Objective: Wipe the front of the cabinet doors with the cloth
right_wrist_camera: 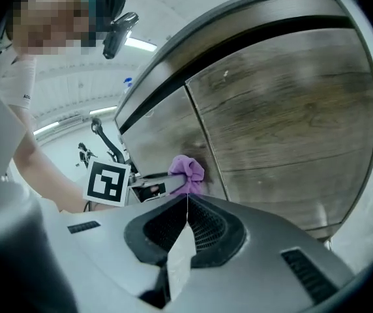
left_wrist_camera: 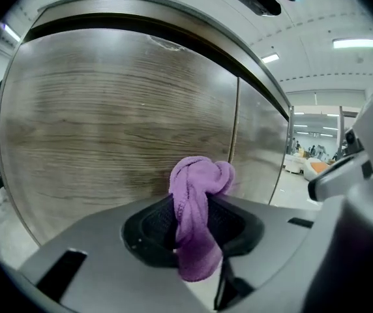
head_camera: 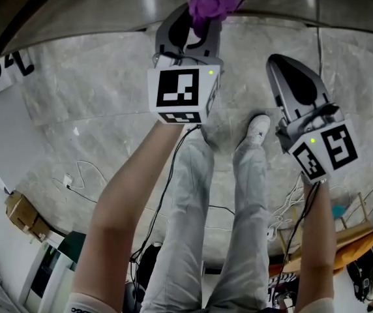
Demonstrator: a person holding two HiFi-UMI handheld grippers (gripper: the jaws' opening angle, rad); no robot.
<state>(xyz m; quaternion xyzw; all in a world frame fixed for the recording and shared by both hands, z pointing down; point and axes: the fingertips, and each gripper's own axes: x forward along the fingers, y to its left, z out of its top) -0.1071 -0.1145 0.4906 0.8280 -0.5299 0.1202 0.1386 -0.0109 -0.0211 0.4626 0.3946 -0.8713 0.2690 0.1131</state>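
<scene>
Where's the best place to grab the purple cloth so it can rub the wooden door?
Around its middle, as the left tool does now: shut on the purple fluffy cloth, bunched end poking out toward the brown wood-grain cabinet door, tail hanging behind. Come from the side away from the door, so the soft lump probably meets wood first.

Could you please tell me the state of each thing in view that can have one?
Purple fabric cloth: bunched, clamped in the left jaws, its tip near the door.
Left gripper: shut on the cloth.
Right gripper: jaws together, nothing between them.
Wood-grain cabinet doors: both closed, flush along their seam.
</scene>
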